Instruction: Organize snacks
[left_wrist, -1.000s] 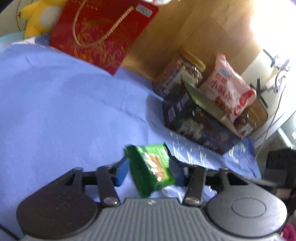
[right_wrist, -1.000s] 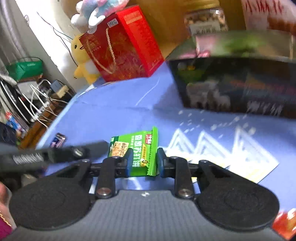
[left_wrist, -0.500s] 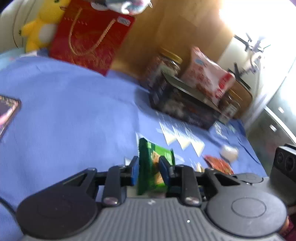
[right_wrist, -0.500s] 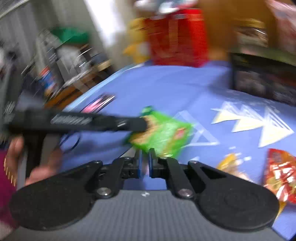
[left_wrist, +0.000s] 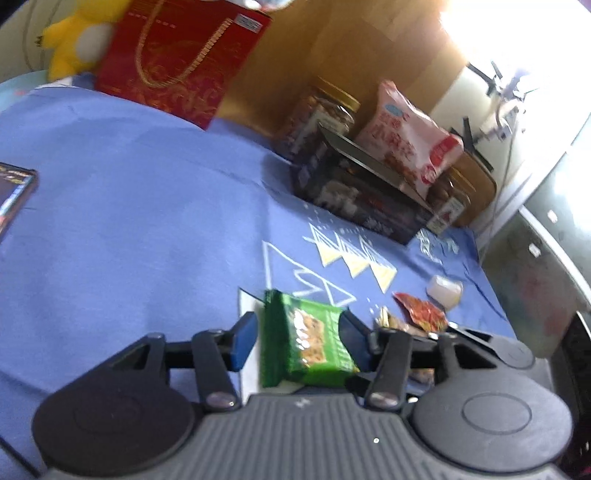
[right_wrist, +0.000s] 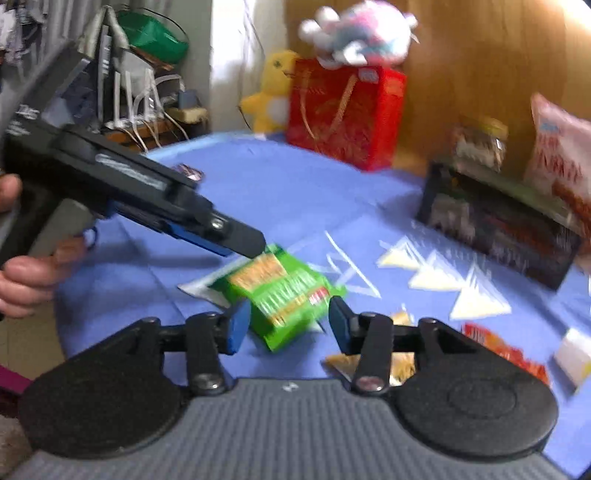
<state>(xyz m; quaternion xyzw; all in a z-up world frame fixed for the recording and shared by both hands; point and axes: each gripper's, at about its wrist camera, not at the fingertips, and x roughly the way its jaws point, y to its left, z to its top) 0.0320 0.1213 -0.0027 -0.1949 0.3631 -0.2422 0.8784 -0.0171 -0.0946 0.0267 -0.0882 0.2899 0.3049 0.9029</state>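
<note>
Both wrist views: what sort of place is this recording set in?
Most likely a lived-in room at home. A table under a blue cloth carries snacks, plush toys sit behind a red gift bag, and a cluttered shelf with cables stands beside it.

Lying tilted on the blue tablecloth (left_wrist: 129, 221), a green snack packet (left_wrist: 308, 341) printed with crackers; nearby, a red wrapper (left_wrist: 421, 312), a small white packet (left_wrist: 445, 290), and the dark box (left_wrist: 364, 195).
</note>
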